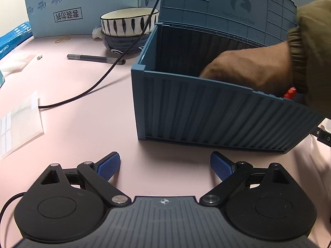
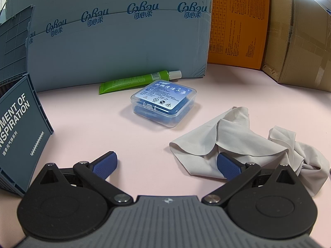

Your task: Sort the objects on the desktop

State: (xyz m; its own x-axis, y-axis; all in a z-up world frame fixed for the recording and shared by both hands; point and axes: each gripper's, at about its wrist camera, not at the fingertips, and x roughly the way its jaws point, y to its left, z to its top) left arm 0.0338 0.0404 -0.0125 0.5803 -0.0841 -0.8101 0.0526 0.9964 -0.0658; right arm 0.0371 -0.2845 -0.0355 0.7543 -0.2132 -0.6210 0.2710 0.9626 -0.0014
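Observation:
In the left wrist view my left gripper (image 1: pixel 165 166) is open over the pink desk, just short of a blue container-style storage box (image 1: pixel 217 115) with its lid up. A person's hand (image 1: pixel 248 70) in an olive sleeve reaches over the box's right rim. A dark pen (image 1: pixel 96 59) lies left of the box. In the right wrist view my right gripper (image 2: pixel 167 164) is open and empty. Its right finger rests on a crumpled grey cloth (image 2: pixel 238 136). Beyond lie a clear case with blue contents (image 2: pixel 164 102) and a green tube (image 2: pixel 136 81). The box's side (image 2: pixel 18 128) stands at left.
Two stacked bowls (image 1: pixel 129 32), a black cable (image 1: pixel 93 86), a rubber band (image 1: pixel 62 39) and clear plastic sleeves (image 1: pixel 19 128) lie left of the box. A pale blue carton (image 2: pixel 120 37), an orange box (image 2: pixel 238 24) and a brown carton (image 2: pixel 300 37) wall the desk's far side.

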